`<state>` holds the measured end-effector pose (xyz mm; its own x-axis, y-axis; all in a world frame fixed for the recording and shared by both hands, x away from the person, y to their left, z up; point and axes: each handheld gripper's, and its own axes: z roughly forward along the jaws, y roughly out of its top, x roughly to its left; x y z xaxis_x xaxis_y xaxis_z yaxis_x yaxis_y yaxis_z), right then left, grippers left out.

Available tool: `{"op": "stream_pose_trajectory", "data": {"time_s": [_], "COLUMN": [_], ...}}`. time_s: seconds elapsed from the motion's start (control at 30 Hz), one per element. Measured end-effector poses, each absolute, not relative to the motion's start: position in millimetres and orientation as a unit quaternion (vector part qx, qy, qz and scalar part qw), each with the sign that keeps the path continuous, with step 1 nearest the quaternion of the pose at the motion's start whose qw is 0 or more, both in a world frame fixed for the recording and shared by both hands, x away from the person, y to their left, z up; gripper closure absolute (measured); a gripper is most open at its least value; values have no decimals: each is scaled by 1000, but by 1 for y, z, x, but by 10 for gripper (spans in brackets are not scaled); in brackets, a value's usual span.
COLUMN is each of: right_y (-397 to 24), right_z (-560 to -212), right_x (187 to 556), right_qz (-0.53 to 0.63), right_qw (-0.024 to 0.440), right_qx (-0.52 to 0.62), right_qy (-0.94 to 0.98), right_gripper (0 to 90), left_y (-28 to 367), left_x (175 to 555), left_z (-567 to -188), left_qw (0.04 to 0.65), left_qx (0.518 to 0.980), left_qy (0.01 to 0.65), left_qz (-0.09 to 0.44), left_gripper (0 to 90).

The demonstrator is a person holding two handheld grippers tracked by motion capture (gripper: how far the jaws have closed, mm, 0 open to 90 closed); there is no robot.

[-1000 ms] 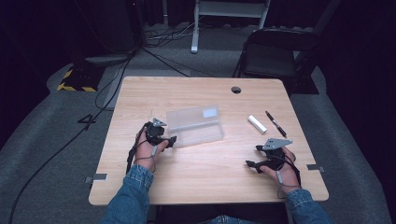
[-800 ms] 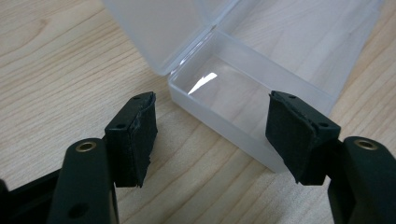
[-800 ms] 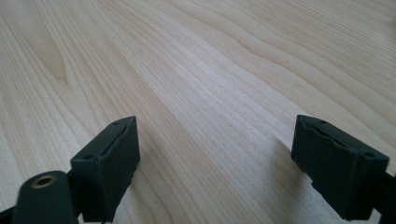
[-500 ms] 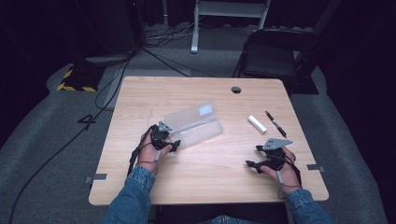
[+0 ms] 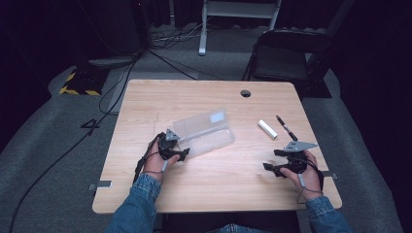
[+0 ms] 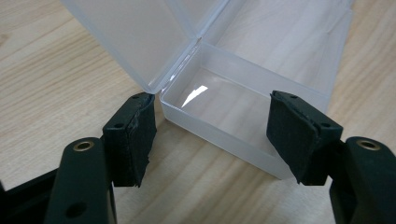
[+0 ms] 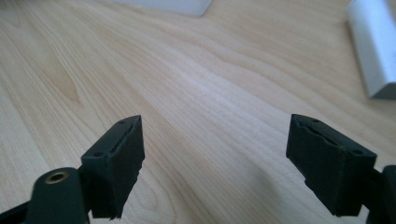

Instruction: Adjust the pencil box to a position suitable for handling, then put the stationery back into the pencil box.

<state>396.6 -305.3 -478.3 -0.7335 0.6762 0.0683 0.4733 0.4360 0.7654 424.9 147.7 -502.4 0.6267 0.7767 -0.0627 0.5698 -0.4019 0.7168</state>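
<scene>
A clear plastic box (image 5: 204, 131) with its lid swung open lies slanted at the middle of the wooden table (image 5: 194, 97). My left gripper (image 5: 182, 154) is shut on the box's near end. In the left gripper view the box (image 6: 224, 107) sits between the two pads (image 6: 133, 135), which press on its end corners. My right gripper (image 5: 270, 159) hovers near the front right of the table, open. Its jaws have just been closing a little, and between the pads (image 7: 116, 158) there is nothing but bare wood.
A white tube (image 5: 267, 129) and a black pen (image 5: 287, 128) lie right of the box; the tube (image 7: 376, 46) also shows ahead of the right gripper. A cable hole (image 5: 246, 93) sits near the table's far edge. A black chair (image 5: 286, 58) stands behind the table.
The box has turned so its far end points more up and right, and the left gripper has shifted slightly right with it. The right hand has lifted a little.
</scene>
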Motion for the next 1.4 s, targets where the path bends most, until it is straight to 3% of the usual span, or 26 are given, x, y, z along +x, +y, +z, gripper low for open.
{"op": "stream_pose_trajectory", "data": {"time_s": [0.4, 0.87, 1.4], "right_y": [-317, -326, -334], "right_z": [-442, -426, -425], "right_x": [387, 378, 383], "right_qz": [428, 423, 427], "right_qw": [139, 153, 161], "right_qx": [340, 351, 362], "right_qy": [826, 821, 813], "right_gripper": [207, 215, 226], "left_y": [125, 108, 105], "left_x": [395, 370, 361], "left_z": [-502, -503, -503], "left_qw": [372, 386, 385], "left_qx": [855, 889, 892], "left_qy": [342, 236, 228], "left_qz": [118, 70, 64], "left_gripper": [334, 335, 298]}}
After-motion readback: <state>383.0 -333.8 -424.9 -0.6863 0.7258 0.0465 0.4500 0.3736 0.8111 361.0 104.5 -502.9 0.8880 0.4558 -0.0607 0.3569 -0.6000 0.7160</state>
